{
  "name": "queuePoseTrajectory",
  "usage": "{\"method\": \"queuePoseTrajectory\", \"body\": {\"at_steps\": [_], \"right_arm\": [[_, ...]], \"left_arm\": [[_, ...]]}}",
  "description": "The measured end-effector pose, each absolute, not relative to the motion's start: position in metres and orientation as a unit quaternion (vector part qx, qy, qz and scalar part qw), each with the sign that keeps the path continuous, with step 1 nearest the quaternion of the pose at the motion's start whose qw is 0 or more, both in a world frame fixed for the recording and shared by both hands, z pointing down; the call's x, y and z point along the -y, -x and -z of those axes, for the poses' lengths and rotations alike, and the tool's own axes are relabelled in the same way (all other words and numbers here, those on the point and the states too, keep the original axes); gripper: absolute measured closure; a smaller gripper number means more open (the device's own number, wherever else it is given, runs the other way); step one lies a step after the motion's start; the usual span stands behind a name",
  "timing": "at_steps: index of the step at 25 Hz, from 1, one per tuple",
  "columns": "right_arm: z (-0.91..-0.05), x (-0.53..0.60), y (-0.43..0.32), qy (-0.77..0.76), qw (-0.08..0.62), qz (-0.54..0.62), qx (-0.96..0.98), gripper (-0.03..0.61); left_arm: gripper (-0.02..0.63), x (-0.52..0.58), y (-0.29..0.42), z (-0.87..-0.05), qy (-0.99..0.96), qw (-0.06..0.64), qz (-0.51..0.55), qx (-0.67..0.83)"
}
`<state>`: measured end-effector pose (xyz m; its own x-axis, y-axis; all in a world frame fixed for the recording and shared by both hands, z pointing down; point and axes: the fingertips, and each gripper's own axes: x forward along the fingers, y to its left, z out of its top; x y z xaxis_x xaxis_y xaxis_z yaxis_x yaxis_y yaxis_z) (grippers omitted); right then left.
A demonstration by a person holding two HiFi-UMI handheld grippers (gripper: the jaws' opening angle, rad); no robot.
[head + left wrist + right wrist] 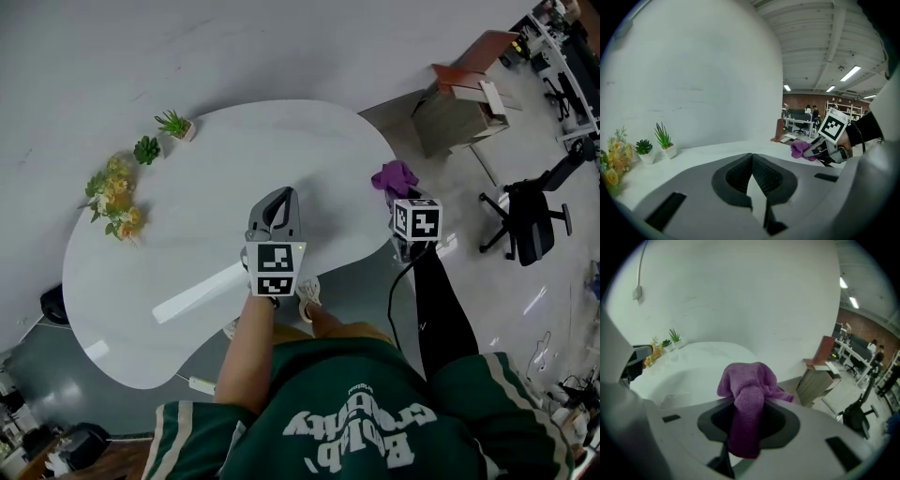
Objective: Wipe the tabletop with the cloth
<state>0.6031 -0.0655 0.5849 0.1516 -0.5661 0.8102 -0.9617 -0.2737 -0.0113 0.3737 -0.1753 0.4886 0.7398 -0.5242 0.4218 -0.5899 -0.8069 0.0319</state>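
A purple cloth [395,176] hangs bunched in my right gripper [397,192], which is shut on it above the right edge of the white tabletop [234,159]. The right gripper view shows that cloth [746,397] draped down between the jaws. My left gripper [275,204] is held over the middle of the table, its jaws shut with nothing between them [752,161]. From the left gripper view, the cloth [802,149] and the right gripper [820,151] appear at the right.
Two small potted succulents [175,123] [146,149] and a bunch of yellow flowers [114,199] stand at the table's far left edge. A wooden cabinet [455,108] and an office chair [525,220] stand on the floor to the right.
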Motion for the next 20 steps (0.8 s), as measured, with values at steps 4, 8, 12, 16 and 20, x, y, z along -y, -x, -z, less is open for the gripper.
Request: {"method": "queuePoseTrajectory", "body": {"at_steps": [4, 8, 12, 16, 20], "right_arm": [[-0.578, 0.059, -0.603, -0.721, 0.259, -0.369, 0.526, 0.449], [-0.568, 0.067, -0.54, -0.686, 0.233, -0.365, 0.584, 0.446], [-0.568, 0.097, -0.443, -0.623, 0.223, -0.361, 0.657, 0.445], [-0.564, 0.127, -0.325, -0.543, 0.234, -0.345, 0.729, 0.445], [-0.555, 0.14, -0.197, -0.466, 0.246, -0.324, 0.785, 0.445]], "left_arm": [[0.612, 0.177, -0.348, -0.475, -0.922, 0.074, -0.204, 0.322], [0.612, 0.178, -0.3, -0.466, -0.908, 0.071, -0.211, 0.356], [0.612, 0.176, -0.229, -0.456, -0.883, 0.067, -0.22, 0.409], [0.612, 0.174, -0.139, -0.452, -0.85, 0.073, -0.225, 0.47], [0.612, 0.162, -0.036, -0.443, -0.819, 0.077, -0.221, 0.524]]}}
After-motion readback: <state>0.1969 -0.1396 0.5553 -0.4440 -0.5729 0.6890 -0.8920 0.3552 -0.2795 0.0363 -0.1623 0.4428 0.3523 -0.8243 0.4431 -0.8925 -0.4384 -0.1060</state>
